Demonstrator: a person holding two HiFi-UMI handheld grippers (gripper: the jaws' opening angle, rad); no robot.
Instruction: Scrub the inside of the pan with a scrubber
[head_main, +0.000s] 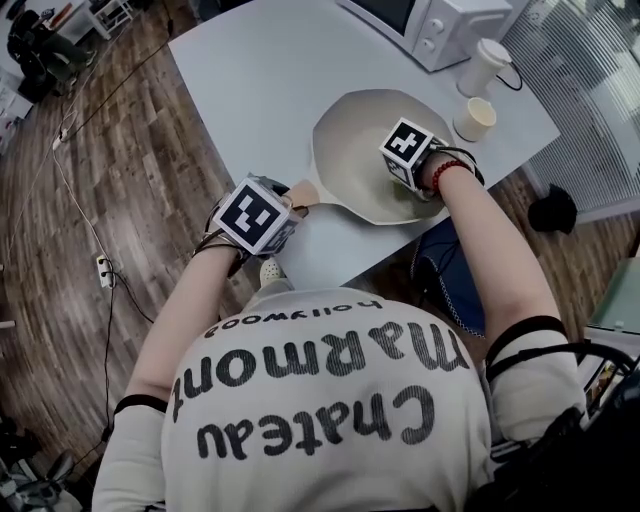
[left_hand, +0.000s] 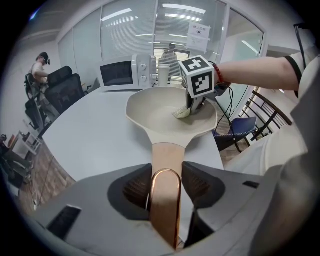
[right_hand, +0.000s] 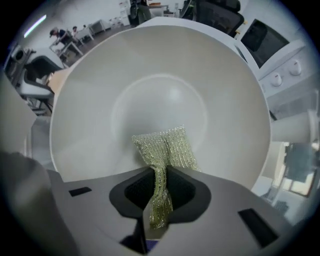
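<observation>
At the left, your left tool (left_hand: 166, 182) points down at a slant over the near edge of the grey bench (head_main: 240, 80), and it is clenched on the copper-coloured handle (left_hand: 165, 210). The handle's rounded end stands between the two ribbed pads and reaches back past them toward the camera. From there the handle runs forward to the pan (head_main: 355, 140), a wide, pale, shallow one that sits on the bench near its front edge, with the handle pointing toward your left side. Its inside looks plain and off-white, with a faint ring around the flat middle. Further right, your right tool (right_hand: 159, 185) points straight down into the pan on the near right part of the bowl. It is grasping the scrubber (right_hand: 167, 145), a yellow-green mesh pad. One folded strip of the pad is pinched between the pads, and the rest spreads out flat against the pan's inner surface just ahead of the tips. Right of the pan, well clear of it, a small cup (head_main: 474, 119) stands on the bench, with a tall lidded cup (head_main: 487, 62) just behind it. A white microwave (head_main: 440, 25) stands at the far edge.
</observation>
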